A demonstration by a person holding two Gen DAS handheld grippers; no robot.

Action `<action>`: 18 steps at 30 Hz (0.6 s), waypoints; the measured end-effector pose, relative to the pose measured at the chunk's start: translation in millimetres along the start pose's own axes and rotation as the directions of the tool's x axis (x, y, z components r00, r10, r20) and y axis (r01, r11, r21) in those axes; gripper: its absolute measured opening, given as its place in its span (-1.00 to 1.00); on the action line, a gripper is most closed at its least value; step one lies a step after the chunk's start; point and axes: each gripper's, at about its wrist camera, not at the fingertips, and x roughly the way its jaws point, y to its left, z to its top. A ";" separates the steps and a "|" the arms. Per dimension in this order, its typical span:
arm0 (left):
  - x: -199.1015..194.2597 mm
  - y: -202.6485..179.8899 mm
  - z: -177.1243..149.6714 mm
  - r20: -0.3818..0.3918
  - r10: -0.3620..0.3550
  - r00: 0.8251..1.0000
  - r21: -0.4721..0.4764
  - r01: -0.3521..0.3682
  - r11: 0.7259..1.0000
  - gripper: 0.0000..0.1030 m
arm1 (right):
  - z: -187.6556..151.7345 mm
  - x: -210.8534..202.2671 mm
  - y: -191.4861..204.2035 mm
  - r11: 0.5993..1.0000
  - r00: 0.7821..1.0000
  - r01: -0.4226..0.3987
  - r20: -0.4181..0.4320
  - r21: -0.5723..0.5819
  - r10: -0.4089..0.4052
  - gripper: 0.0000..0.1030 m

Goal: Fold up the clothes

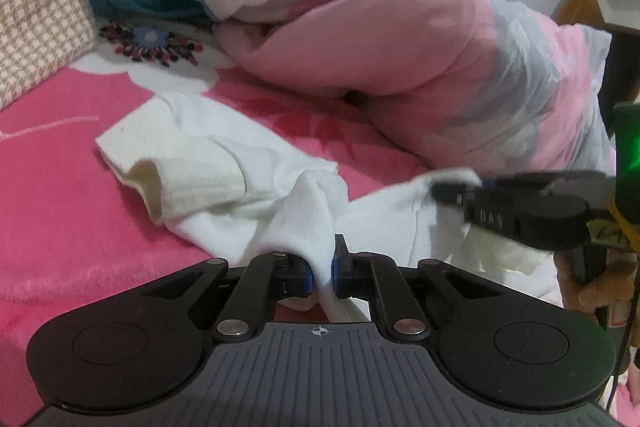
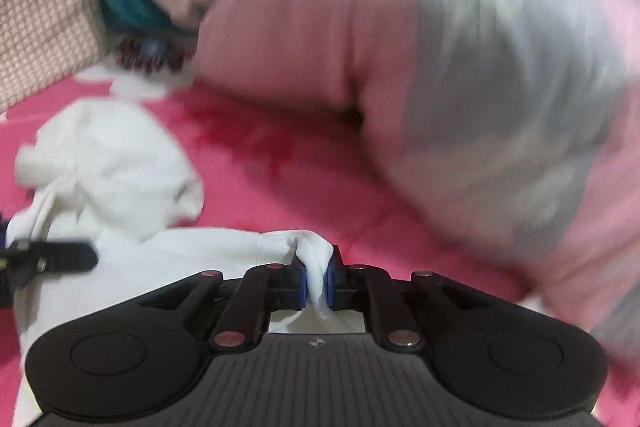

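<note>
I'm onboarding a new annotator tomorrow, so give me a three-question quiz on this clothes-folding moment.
1. True or false: the left claw is shut on the white garment.
2. What lies directly under the garment? A) a wooden table B) a pink blanket C) a tiled floor
3. Fill in: the right claw has white fabric pinched between its blue ____.

Key
1. True; cloth is squeezed between its pads.
2. B.
3. Pads. The same claw shows at the right edge of the left wrist view, at another part of the garment.
</note>
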 end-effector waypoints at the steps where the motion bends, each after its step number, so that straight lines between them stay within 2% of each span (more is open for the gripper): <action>1: 0.8 -0.8 2.4 0.017 0.000 1.000 0.005 0.000 1.000 -0.83 | 5.6 1.6 0.4 1.000 1.000 0.019 0.024 0.000 -0.019 -0.84; 4: 3.7 -1.3 8.3 0.047 0.003 0.999 0.007 -0.003 1.000 -0.83 | 21.5 9.6 -0.6 0.998 0.994 0.060 0.087 0.020 -0.062 -0.85; 7: 8.2 1.5 10.5 0.029 -0.001 1.000 -0.019 0.001 1.000 -0.78 | 30.3 31.5 0.7 0.997 0.994 0.056 0.092 0.049 -0.060 -0.85; 13: 14.6 0.4 7.8 -0.011 -0.016 1.000 -0.021 0.015 1.000 -0.73 | 18.9 90.3 10.7 0.995 1.000 0.018 0.017 0.101 -0.020 -0.82; 15: 15.5 -1.0 6.2 -0.013 -0.010 1.000 -0.012 0.010 1.000 -0.73 | 15.6 91.7 5.8 0.991 1.000 0.010 0.014 0.133 -0.012 -0.67; 17: 15.6 -1.9 5.4 -0.012 -0.004 1.000 -0.004 0.004 1.000 -0.73 | 17.0 73.2 -6.7 0.987 1.000 0.005 0.028 0.161 -0.010 -0.14; 18: 15.3 -2.2 5.0 -0.011 -0.003 1.000 -0.002 0.003 1.000 -0.73 | 17.7 59.0 -16.6 0.984 0.999 -0.010 0.038 0.176 0.003 -0.08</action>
